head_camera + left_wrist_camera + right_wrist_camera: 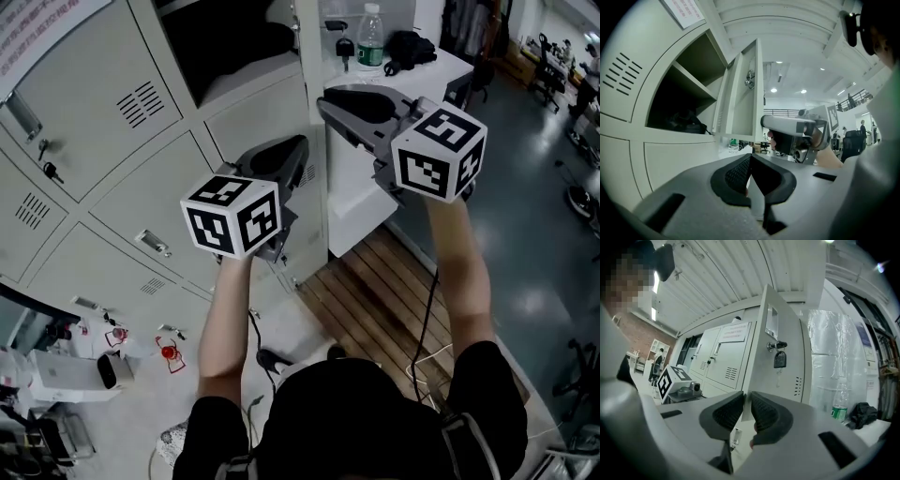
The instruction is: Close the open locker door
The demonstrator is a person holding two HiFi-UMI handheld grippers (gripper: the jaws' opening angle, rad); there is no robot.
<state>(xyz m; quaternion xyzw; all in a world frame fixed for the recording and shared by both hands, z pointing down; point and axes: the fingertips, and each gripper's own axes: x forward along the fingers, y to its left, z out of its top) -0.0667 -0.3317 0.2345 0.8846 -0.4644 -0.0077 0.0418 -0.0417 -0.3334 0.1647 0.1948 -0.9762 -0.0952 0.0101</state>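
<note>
The pale grey metal locker door (787, 380) stands swung wide out from its open compartment (679, 108), a black-capped key (779, 359) hanging in its lock. My right gripper (746, 397) sits at the door's free edge. Its jaws are drawn almost together, and the edge lines up just behind the slit, seemingly not pinched. My left gripper (750, 159) waits nearby on the inner side, jaws pressed together on nothing. I judge a flat, steady push on the outer face, near the free edge and clear of the key, would swing it home best.
</note>
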